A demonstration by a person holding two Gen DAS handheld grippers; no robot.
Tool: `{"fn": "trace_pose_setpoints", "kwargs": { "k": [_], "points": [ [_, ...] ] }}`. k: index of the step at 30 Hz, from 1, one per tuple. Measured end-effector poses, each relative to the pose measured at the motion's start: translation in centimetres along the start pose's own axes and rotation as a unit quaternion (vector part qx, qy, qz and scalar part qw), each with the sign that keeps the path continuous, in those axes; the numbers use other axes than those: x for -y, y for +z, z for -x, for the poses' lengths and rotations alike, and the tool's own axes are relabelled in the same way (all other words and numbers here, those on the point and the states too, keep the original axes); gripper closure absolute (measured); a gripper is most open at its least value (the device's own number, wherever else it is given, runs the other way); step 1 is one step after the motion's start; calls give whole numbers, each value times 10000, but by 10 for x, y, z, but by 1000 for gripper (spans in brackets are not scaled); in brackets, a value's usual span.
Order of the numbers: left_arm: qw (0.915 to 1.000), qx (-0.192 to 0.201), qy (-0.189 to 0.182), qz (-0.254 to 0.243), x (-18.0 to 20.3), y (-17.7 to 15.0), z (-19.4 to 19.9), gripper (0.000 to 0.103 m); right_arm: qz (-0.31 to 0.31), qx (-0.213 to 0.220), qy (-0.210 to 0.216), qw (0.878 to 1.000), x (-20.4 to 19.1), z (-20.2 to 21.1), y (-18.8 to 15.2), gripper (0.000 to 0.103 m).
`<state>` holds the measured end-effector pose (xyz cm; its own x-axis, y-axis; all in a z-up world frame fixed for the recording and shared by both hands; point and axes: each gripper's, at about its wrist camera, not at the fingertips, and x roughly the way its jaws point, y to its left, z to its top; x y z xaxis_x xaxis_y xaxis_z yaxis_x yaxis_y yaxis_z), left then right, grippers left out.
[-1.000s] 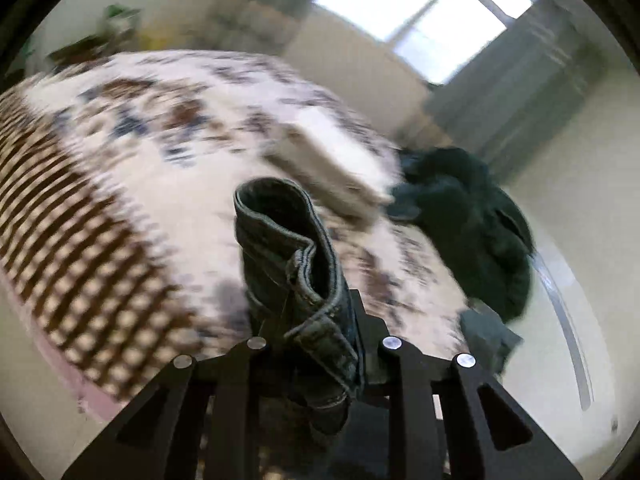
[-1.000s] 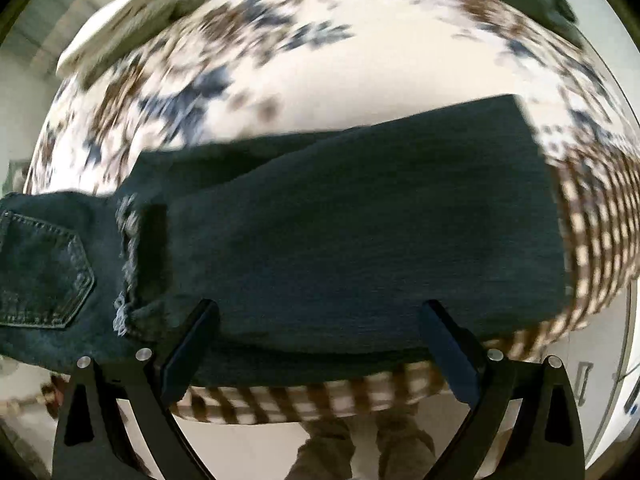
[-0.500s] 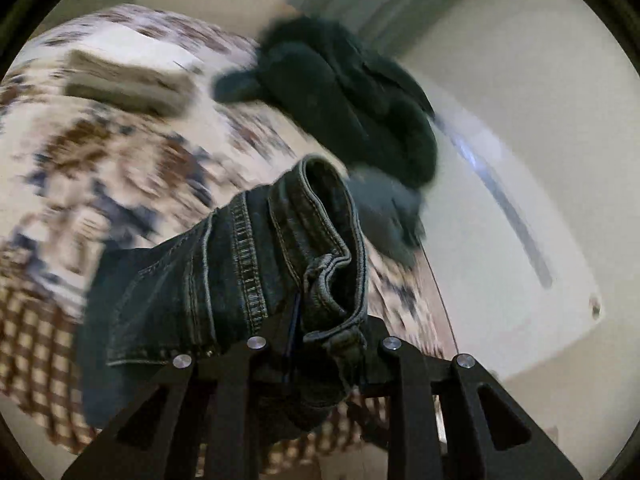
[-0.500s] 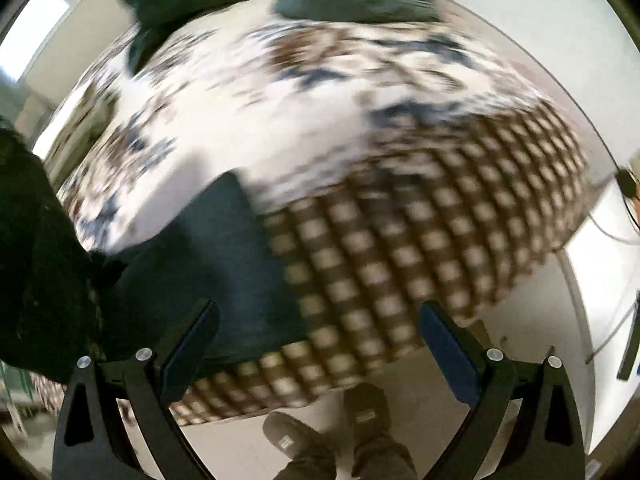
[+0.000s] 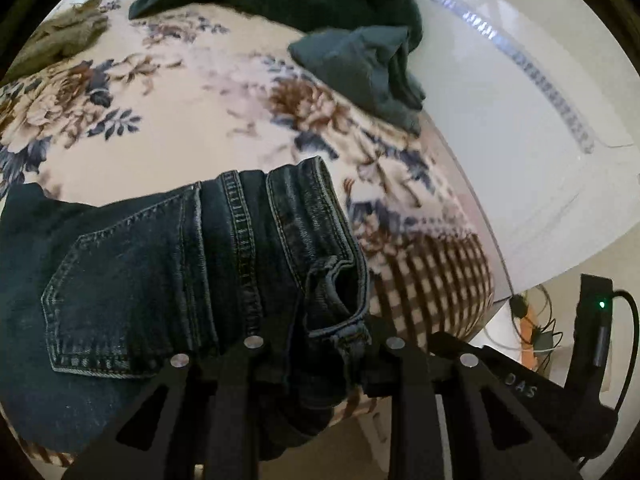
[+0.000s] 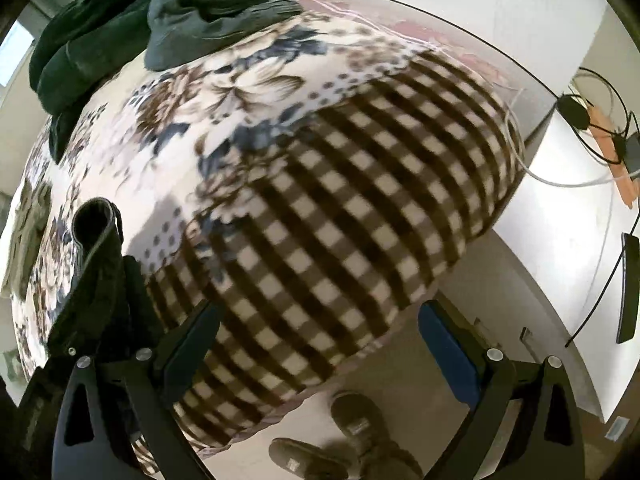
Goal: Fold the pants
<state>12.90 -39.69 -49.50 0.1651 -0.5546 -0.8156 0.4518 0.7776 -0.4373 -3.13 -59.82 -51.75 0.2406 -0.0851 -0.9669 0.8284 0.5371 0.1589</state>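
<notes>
Dark blue jeans (image 5: 168, 280) lie on the bed, waistband and back pocket toward me in the left wrist view. My left gripper (image 5: 320, 340) is shut on the bunched waistband (image 5: 336, 292) at the bed's near edge. In the right wrist view my right gripper (image 6: 320, 332) is open and empty, above the checked border of the blanket. A fold of the jeans (image 6: 96, 240) shows at the left of that view, beside the right gripper's left finger (image 6: 192, 336).
The bed carries a floral blanket (image 5: 168, 112) with a brown checked border (image 6: 340, 208). A dark green and grey clothes pile (image 5: 320, 4) sits at the far side. A folded beige garment (image 5: 60, 40) lies far left. Cables and a device (image 6: 600, 132) lie on the floor at right; feet (image 6: 352, 440) stand below.
My left gripper has swung the waistband across and lowered it onto the bed. My right gripper has turned away from the pant legs toward the bed's corner, still open.
</notes>
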Motion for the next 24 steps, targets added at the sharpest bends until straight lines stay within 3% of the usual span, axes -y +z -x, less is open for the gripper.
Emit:
{"fn": "trace_pose_setpoints", "kwargs": {
  "k": [6, 9, 13, 17, 20, 23, 24],
  "points": [
    [9994, 17, 234, -256, 17, 9, 21, 34, 39, 54, 397, 9992, -5, 6, 6, 2],
    [9986, 50, 527, -98, -6, 25, 38, 33, 166, 91, 760, 9969, -21, 11, 14, 2],
    [9924, 283, 944, 738, -78, 43, 81, 30, 449, -80, 1278, 9907, -51, 5, 23, 2],
    [9764, 440, 1350, 1625, -163, 41, 112, 30, 486, -683, 1949, 9772, -80, -31, 31, 2],
    [9650, 351, 1686, 1980, -213, 37, 115, 30, 410, -1136, 1891, 9745, -94, -70, 32, 2],
    [9611, 176, 1570, 2265, -247, 33, 107, 30, 27, -1887, 2283, 9551, -98, -107, 25, 2],
    [9611, 132, 1503, 2315, -251, 33, 103, 30, -42, -1891, 2354, 9533, -97, -109, 23, 13]
  ]
}}
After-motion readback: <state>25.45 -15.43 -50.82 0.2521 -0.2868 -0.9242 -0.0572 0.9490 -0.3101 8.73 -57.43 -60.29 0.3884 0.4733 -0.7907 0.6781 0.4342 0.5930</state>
